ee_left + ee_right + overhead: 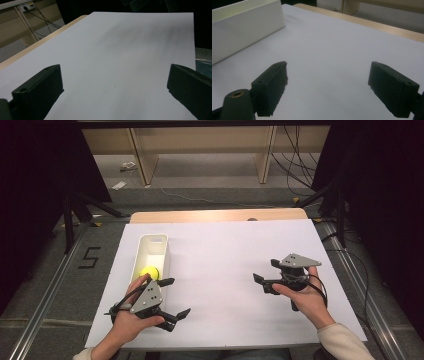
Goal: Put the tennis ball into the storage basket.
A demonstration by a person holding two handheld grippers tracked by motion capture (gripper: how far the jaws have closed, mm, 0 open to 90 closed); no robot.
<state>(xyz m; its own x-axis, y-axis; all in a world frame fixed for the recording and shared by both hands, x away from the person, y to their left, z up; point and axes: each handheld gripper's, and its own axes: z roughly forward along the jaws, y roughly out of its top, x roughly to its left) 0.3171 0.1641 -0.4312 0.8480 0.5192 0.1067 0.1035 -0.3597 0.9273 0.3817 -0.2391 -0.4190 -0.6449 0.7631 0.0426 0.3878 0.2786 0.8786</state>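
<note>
From the high view, a white sheet (225, 270) covers the table, and a long white bin (163, 251) sits on its left half with a yellow ball (149, 272) lying inside, toward the near end. The left gripper (175, 297) is held in the person's left hand (131, 321) just in front of that near end, its upper jaw right beside the bin wall, jaws spread wide and nothing between them. Over on the right, the right gripper (265, 270) is in the person's right hand (305, 297), well apart from the bin, pointing left across the sheet, jaws parted and empty too. Down to the left gripper view: two black jaws stand far apart at the bottom corners, bare white sheet (120, 62) between them, the table's wooden edge (37, 45) running along the left. And the right gripper view: again both jaws spread wide over plain white sheet (329, 62), clasping nothing, with the white bin's side wall (244, 27) up in the top left corner and a strip of wooden table edge (374, 26) beyond the sheet.
</note>
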